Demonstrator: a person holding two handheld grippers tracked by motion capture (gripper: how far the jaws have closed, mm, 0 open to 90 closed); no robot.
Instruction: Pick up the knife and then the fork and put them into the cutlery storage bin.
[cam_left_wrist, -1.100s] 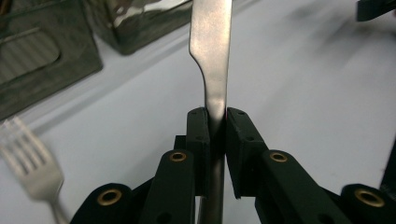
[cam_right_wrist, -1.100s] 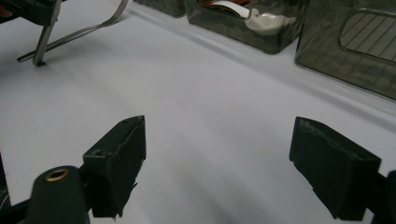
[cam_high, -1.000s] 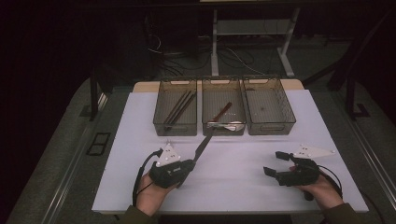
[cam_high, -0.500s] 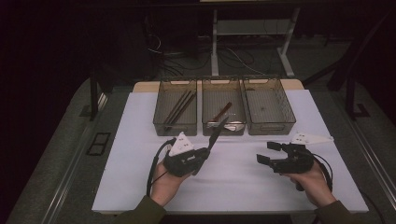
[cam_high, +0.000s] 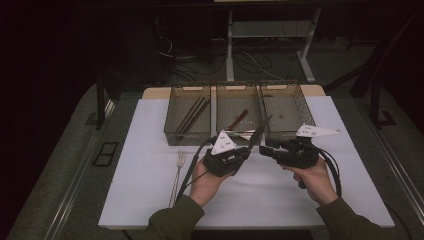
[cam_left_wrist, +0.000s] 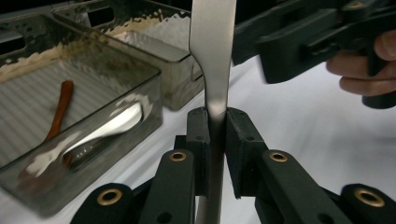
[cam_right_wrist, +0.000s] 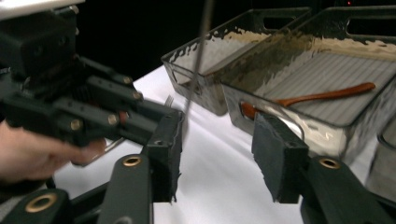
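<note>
Knife (cam_high: 260, 134) sorting looks roughly midway: the left gripper (cam_high: 239, 156) is clamped on the knife's handle and holds it off the table, blade slanting up toward the far edge, in front of the middle tray (cam_high: 238, 89). In the left gripper view the pads squeeze the flat metal handle (cam_left_wrist: 215, 93) from both sides. The right gripper (cam_high: 267, 146) sits just beside it with nothing held; its jaws have just been closing, yet in the right gripper view the pads (cam_right_wrist: 275, 156) stand apart and the knife (cam_right_wrist: 196, 60) hangs beyond them, so a handover or regrip seems about to start. Left to do, I judge: place the knife in a tray, then deal with the fork (cam_high: 178, 172) lying on the white table (cam_high: 350, 175) near its left edge. The left tray (cam_high: 189, 90) holds dark sticks, the middle one a wooden spoon (cam_right_wrist: 322, 95) and a metal spoon (cam_left_wrist: 100, 128); the right tray (cam_high: 285, 89) looks nearly bare. The two grippers crowd each other near the blade.
</note>
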